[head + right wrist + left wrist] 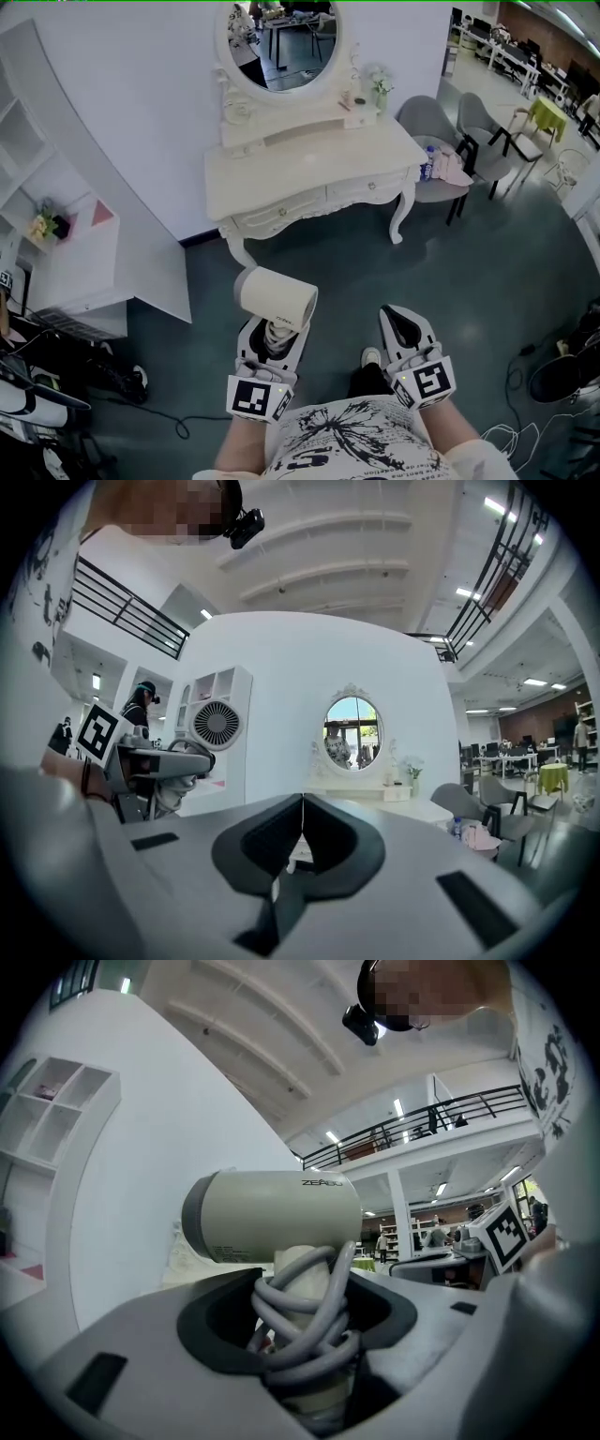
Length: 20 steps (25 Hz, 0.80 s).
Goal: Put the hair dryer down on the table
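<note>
The cream hair dryer (277, 296) stands upright in my left gripper (272, 330), which is shut on its handle, low in the head view and over the floor. In the left gripper view its barrel (272, 1215) lies crosswise above the jaws, and a grey cord (314, 1321) is coiled round the handle between the pads. My right gripper (405, 324) hangs beside it with its jaws closed together and nothing in them (302, 825). The white dressing table (309, 173) stands ahead, well beyond both grippers. The dryer's round rear grille (217, 724) shows in the right gripper view.
An oval mirror (284, 42) and small items (361, 98) sit at the back of the table. Grey chairs (441, 127) stand to its right, one holding a bottle and cloth. A white shelf unit (70, 244) is at the left. Cables (525, 422) lie on the floor.
</note>
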Tool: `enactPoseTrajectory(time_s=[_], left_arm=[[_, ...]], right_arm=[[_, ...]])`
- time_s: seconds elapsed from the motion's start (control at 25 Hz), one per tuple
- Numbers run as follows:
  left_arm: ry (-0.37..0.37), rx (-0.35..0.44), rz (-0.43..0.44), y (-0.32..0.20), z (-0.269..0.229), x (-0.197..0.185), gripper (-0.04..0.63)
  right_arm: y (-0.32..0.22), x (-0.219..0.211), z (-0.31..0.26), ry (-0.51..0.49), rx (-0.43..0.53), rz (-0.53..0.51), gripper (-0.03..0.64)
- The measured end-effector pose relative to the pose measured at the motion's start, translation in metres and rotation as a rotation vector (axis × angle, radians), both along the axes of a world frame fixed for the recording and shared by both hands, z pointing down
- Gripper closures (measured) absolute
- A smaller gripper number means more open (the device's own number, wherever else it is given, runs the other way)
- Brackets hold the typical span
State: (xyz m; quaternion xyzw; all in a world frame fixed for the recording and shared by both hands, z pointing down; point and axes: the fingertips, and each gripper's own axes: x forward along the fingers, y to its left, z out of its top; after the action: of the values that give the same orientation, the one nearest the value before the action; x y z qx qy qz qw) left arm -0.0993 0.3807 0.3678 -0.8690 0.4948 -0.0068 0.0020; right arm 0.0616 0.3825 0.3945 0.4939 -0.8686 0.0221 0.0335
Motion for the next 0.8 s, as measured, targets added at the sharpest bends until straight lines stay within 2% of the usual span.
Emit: enactPoseTrajectory(time_s=[0.44,0.64,0.8], left_arm=[[0.036,-0.016,-0.131,-0.135,0.002,0.091,0.342],[0.021,-0.037,-0.153,-0.175,0.01,0.124,0.342],[0.003,-0.056,-0.161,-0.201,0.015,0.136,0.342]], right_arm=[[-0.154,0.102,-0.002,0.024,0.002,-0.089,0.598],[-0.199,0.135,0.01,0.024,-0.024,-0.094,0.598],[-0.229,0.15,0.018,0.008,-0.049,-0.09,0.598]])
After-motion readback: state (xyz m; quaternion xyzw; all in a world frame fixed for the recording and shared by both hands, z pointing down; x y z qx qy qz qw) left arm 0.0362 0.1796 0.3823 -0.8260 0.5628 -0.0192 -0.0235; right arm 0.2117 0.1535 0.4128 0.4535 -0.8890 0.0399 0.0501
